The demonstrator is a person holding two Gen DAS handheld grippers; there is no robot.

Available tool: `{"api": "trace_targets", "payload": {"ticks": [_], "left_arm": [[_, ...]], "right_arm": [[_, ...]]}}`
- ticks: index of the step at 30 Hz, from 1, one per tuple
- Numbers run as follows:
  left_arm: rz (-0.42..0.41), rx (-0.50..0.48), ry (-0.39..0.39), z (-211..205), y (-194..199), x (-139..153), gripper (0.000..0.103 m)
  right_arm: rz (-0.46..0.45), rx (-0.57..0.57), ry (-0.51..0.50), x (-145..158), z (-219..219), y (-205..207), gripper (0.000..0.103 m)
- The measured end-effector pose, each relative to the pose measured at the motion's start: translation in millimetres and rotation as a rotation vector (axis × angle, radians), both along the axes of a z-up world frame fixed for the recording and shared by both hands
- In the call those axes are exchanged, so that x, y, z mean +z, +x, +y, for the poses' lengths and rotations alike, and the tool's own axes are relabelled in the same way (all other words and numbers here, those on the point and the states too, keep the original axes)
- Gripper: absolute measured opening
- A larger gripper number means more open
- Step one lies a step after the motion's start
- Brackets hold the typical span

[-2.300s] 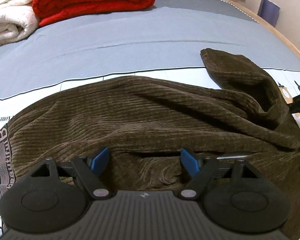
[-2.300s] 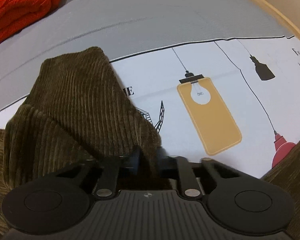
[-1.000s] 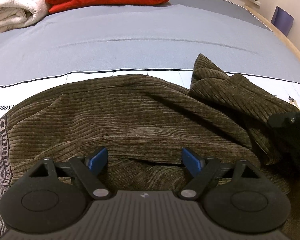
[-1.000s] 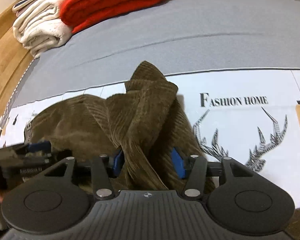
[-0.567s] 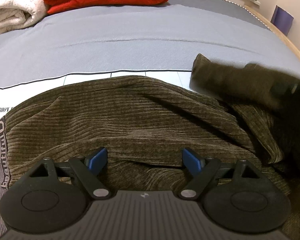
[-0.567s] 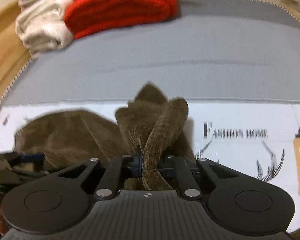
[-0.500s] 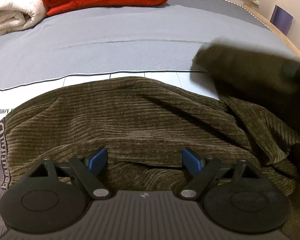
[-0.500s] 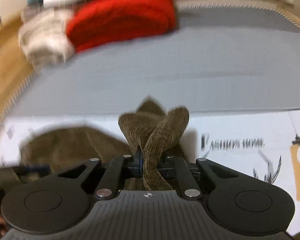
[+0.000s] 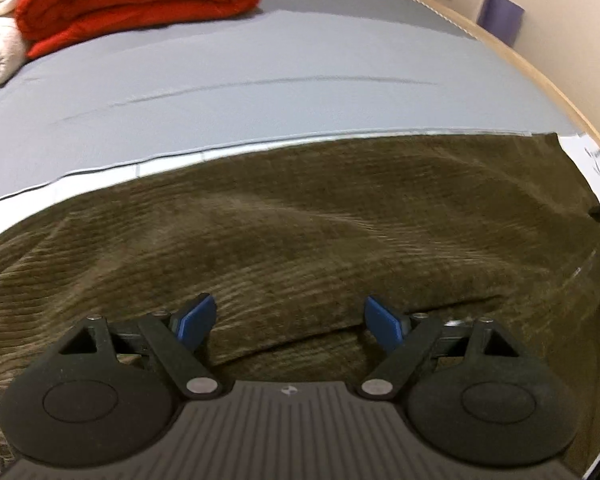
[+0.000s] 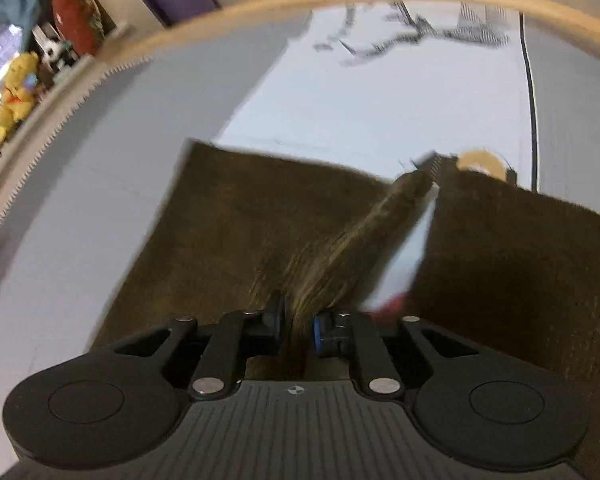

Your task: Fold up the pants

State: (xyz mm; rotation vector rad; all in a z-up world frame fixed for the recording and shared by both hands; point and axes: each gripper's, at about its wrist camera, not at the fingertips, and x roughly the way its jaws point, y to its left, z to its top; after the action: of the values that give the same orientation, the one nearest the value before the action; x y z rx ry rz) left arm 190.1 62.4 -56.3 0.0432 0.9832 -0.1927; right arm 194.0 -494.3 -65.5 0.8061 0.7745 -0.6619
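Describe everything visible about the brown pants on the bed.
The pants are dark olive-brown, ribbed like corduroy, soft and thick. They lie stretched wide across the bed, mostly on its white printed panel, their far edge along the border with the grey sheet. Shallow wrinkles and one long fold line run through them. The left hand-held gripper hovers open above the near part. The right hand-held gripper is shut on a bunched ridge of fabric, lifting it above the flatter cloth. The right wrist view is blurred.
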Motion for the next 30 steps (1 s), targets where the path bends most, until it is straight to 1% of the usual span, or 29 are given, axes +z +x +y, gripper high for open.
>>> {"api": "trace_targets", "payload": {"ticks": [2,4,6,8,9,10,11,12,14,17,19,20,22,25,27,28,29,30], "left_arm": [[0.016,-0.02,-0.004,-5.2,1.2,-3.7,0.087],[0.038,-0.028,-0.011,-5.3,1.8,-9.0,0.087],[0.071,-0.031,-0.003,-5.0,3.7,-16.3,0.087],[0.123,-0.04,0.054,-4.5,4.6,-26.4,0.087],[0.14,-0.046,0.073,-2.6,5.4,-29.4,0.087],[0.151,-0.051,0.07,0.8,5.9,-30.2,0.087],[0.164,-0.057,0.071,3.1,7.1,-29.1,0.084],[0.169,-0.068,0.081,4.8,7.4,-27.3,0.082],[0.173,-0.083,0.091,9.6,4.8,-25.9,0.082],[0.174,-0.087,0.074,18.7,1.5,-24.3,0.082],[0.158,-0.08,0.027,25.4,-1.6,-17.5,0.082],[0.154,-0.081,0.007,28.4,-3.3,-14.7,0.082],[0.125,-0.063,-0.043,39.8,-6.5,-3.4,0.083],[0.067,0.003,-0.132,67.2,-10.7,18.4,0.083],[0.029,0.055,-0.158,88.4,-13.1,30.8,0.083],[0.016,0.078,-0.164,95.9,-14.3,36.8,0.082],[0.006,0.102,-0.17,106.9,-15.6,40.5,0.081],[-0.003,0.128,-0.177,119.1,-16.9,43.9,0.077]], "right_arm": [[0.003,-0.008,0.029,-3.8,-2.4,0.5,0.028],[-0.009,-0.026,0.047,-4.6,-6.6,0.5,0.028],[-0.004,-0.055,0.041,-6.2,-12.4,-6.5,0.028],[0.012,-0.094,0.03,-5.7,-14.0,-9.1,0.028],[0.028,-0.112,0.021,-4.6,-16.3,-12.1,0.028],[0.055,-0.132,0.003,-2.9,-16.9,-13.1,0.028],[0.071,-0.148,-0.014,0.3,-16.8,-15.2,0.028],[0.07,-0.155,-0.025,2.1,-18.9,-17.8,0.028],[0.069,-0.164,-0.073,12.4,-14.9,-20.4,0.03],[0.07,-0.148,-0.151,21.6,-4.3,-19.8,0.036],[0.077,-0.163,-0.195,29.2,4.8,-20.4,0.036],[0.068,-0.169,-0.218,35.5,9.6,-23.0,0.036],[0.019,-0.164,-0.271,57.9,26.8,-27.1,0.036],[-0.106,-0.059,-0.345,98.8,67.1,-30.4,0.037],[-0.191,0.05,-0.382,125.8,102.3,-34.9,0.045],[-0.224,0.113,-0.386,137.7,121.4,-36.7,0.053],[-0.247,0.173,-0.373,146.8,138.8,-38.0,0.056],[-0.266,0.237,-0.349,154.0,155.0,-39.0,0.056]]}}
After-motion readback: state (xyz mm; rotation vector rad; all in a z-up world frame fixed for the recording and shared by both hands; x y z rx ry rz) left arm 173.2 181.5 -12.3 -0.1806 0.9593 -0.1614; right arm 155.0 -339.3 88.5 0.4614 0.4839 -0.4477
